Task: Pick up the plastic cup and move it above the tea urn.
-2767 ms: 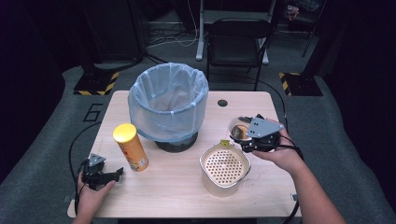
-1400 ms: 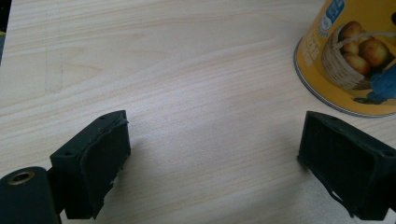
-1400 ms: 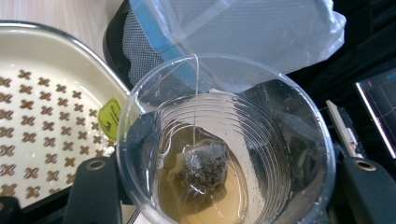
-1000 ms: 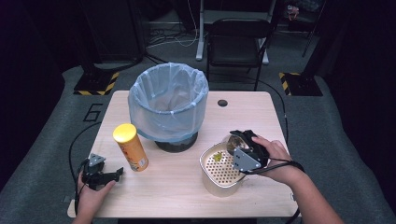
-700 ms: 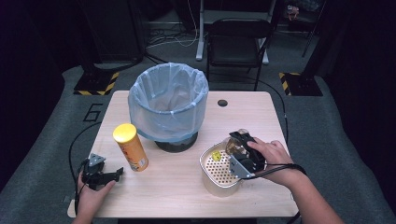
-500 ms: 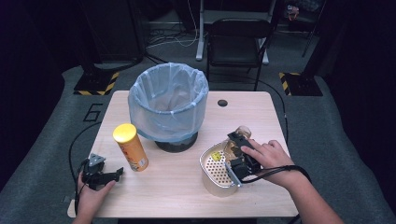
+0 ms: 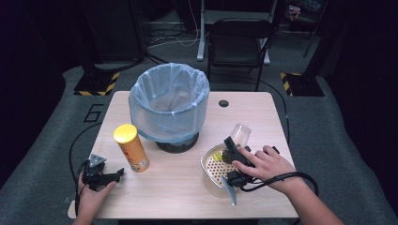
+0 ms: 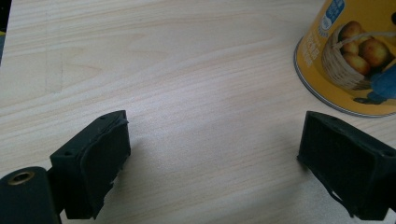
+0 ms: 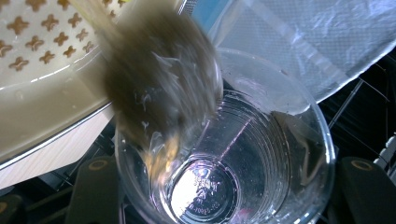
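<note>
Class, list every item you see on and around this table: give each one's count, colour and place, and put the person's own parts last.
Table: 1, light wood, centre of the high view.
Bin: 1, dark, lined with a pale blue bag, back middle of the table.
Crisp can: 1, yellow, upright, left of the bin.
Strainer tray: 1, metal rim, cream perforated insert, front right.
Plastic cup: 1, clear, tipped over the tray, brownish contents spilling out.
Cable hole: 1, dark, back right of the tabletop.
Chair: 1, black, behind the table.
Left gripper: 1, black, jaws apart, front left.
Right gripper: 1, black, closed on the cup.
Hands: 2, left, right.
</note>
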Action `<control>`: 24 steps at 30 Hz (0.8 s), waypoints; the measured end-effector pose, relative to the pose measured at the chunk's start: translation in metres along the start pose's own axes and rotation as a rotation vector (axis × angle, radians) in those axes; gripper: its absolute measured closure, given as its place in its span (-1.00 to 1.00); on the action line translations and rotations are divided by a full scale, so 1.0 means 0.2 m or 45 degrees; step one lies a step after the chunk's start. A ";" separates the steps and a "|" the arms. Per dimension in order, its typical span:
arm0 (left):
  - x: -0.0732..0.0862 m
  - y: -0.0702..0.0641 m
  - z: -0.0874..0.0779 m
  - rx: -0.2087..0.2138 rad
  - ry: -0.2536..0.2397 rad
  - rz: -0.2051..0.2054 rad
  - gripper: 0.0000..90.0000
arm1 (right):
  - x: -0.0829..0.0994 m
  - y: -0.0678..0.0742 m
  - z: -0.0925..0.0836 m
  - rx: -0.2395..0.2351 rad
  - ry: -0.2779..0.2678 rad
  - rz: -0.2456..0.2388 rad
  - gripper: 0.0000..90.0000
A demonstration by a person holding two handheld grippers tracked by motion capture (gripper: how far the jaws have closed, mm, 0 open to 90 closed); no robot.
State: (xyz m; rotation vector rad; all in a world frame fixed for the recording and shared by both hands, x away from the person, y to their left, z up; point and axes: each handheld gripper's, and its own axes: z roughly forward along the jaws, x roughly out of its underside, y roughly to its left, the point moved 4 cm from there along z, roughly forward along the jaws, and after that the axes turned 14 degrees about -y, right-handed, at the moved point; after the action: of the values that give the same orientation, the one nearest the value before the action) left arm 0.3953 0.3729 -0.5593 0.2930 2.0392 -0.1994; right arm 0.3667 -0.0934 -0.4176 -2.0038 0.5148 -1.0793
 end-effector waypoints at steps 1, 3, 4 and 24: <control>0.00 0.00 0.00 -0.003 0.001 0.006 -0.81 | 0.00 -0.01 0.00 0.008 0.001 0.001 -0.21; 0.00 0.00 0.00 0.000 0.004 0.001 -0.81 | 0.00 -0.02 -0.01 0.009 0.008 0.011 -0.21; 0.00 0.00 0.00 0.000 0.005 0.001 -0.80 | 0.00 -0.03 -0.01 0.022 0.006 0.011 -0.21; 0.00 0.00 0.00 -0.003 0.005 0.003 -0.80 | -0.03 0.00 0.00 0.056 -0.041 0.108 -0.22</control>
State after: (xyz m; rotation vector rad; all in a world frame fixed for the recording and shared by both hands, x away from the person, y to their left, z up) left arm 0.3951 0.3731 -0.5591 0.2943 2.0430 -0.1954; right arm 0.3631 -0.0888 -0.4211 -1.9406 0.5501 -0.9972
